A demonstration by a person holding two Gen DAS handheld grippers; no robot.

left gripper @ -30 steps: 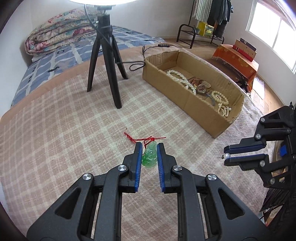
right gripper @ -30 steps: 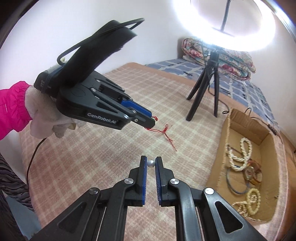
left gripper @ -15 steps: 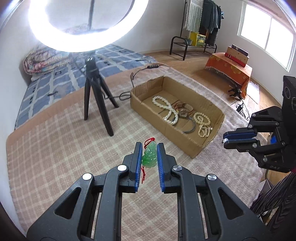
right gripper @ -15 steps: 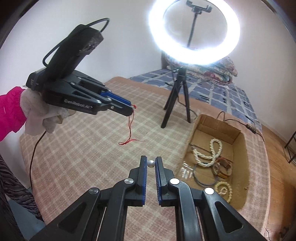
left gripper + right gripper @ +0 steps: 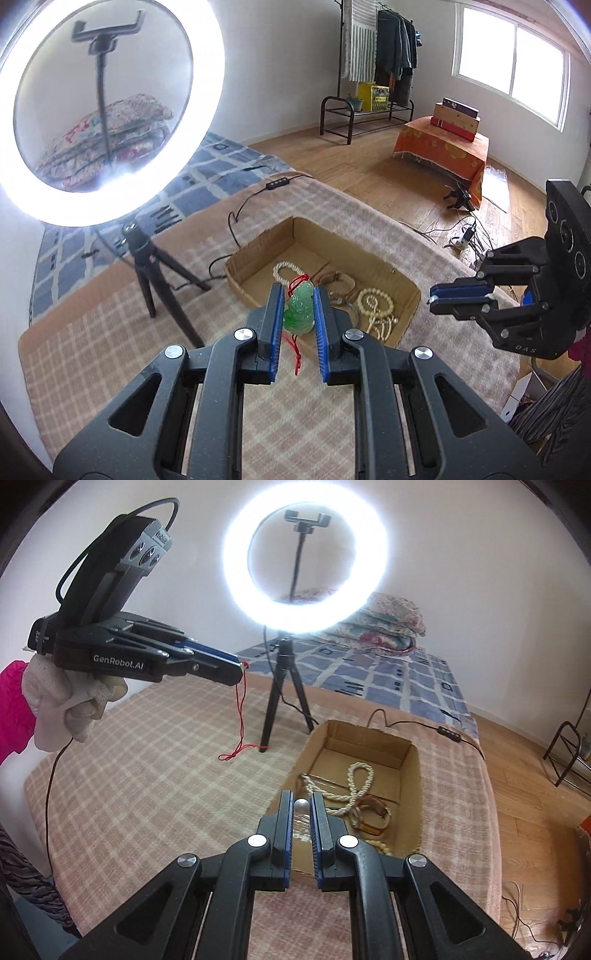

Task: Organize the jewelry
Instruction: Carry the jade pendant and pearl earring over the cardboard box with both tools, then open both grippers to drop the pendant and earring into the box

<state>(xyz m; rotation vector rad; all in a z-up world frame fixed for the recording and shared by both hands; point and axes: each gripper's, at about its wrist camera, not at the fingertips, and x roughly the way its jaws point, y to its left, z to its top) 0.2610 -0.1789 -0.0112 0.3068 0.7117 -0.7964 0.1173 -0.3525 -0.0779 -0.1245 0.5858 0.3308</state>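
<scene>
In the left wrist view, a translucent green carved pendant on a red cord [image 5: 298, 309] is seen clamped between the blue pads of the left gripper [image 5: 298, 317], with the cord dangling below the jaws. The pendant is held in the air in front of an open brown cardboard box [image 5: 402, 286] that rests on a pink checked blanket [image 5: 110, 350]; cream bead necklaces [image 5: 375, 306] and other pieces are lying inside the box. The right gripper [image 5: 433, 299] is visible at the right edge, its jaws drawn together, though what is held cannot be told from here. In the right wrist view, a small white pearl [image 5: 302, 805] is pinched at the tips of the right gripper [image 5: 302, 806], above the near end of the box, where a long cream bead strand [image 5: 356, 782] and a brown bracelet [image 5: 373, 814] are laid. The left gripper [image 5: 240, 670] is carried to the left, above the blanket, with the red cord hanging from it. A lit ring light on a black tripod [image 5: 304, 572] is standing behind the box. The step in hand is judged to be the carrying of both pieces to the box; each gripper must next be brought over the box interior, lowered, and opened so that the piece is released inside.
</scene>
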